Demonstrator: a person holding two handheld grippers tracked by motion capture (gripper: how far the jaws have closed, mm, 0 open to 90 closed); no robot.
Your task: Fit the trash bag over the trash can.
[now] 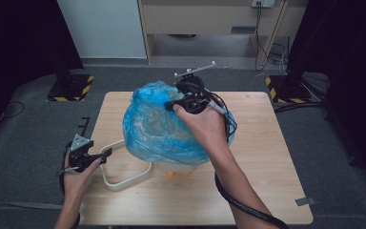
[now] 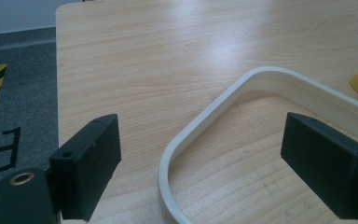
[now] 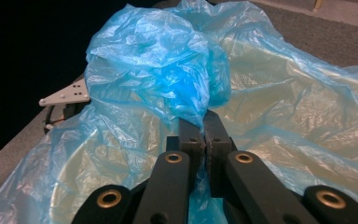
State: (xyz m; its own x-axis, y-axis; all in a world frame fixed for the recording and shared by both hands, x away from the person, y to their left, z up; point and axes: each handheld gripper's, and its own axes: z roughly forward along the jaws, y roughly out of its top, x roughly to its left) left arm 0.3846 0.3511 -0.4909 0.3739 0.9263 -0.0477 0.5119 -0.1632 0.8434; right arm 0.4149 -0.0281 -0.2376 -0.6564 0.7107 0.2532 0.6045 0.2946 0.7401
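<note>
A person's right gripper pinches a bunched fold of a blue plastic bag, jaws closed tight on it. The bag drapes over a white bin at the wooden table's centre. At eight o'clock, the left gripper rests wide open, astride the bin's white handle

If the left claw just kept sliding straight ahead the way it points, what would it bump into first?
Probably the white handle loop. The left claw stands open with the loop's bend lying between its jaws on the wooden table, so going on, it would likely meet that white rim first. How high the claw sits above it is hard to tell.
</note>
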